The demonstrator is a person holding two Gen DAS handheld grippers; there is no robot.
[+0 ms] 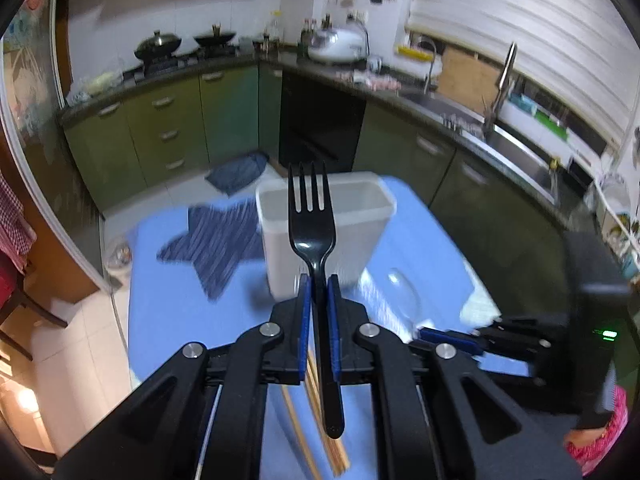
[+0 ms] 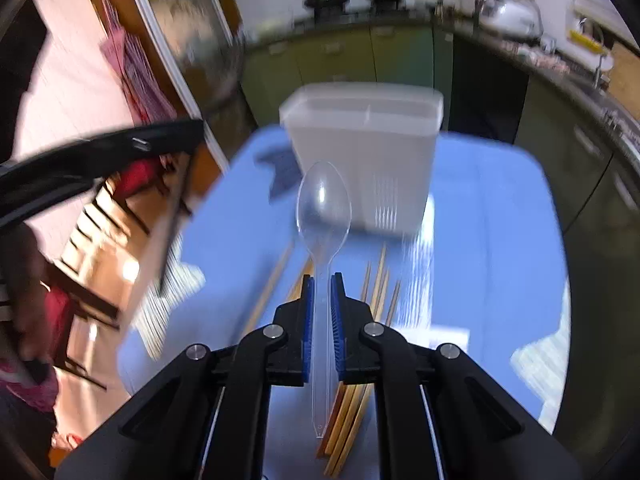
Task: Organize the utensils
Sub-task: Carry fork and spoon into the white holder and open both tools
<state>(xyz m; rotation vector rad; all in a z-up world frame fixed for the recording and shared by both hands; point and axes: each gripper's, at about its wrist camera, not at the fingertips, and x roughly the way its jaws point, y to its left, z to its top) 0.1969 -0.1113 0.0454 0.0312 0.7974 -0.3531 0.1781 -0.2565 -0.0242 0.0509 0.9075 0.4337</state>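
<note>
Utensils clamped in both my jaws.
Left gripper (image 1: 318,284) pinches black fork (image 1: 312,224); right gripper (image 2: 322,282) pinches clear spoon (image 2: 323,204), chopsticks (image 2: 344,412) partly hidden.

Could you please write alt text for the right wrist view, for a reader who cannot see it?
The right gripper is shut on the handle of a clear plastic spoon, bowl pointing ahead toward a white plastic container. Below lies a blue table with wooden chopsticks on it. Green kitchen cabinets are blurred behind.
</note>
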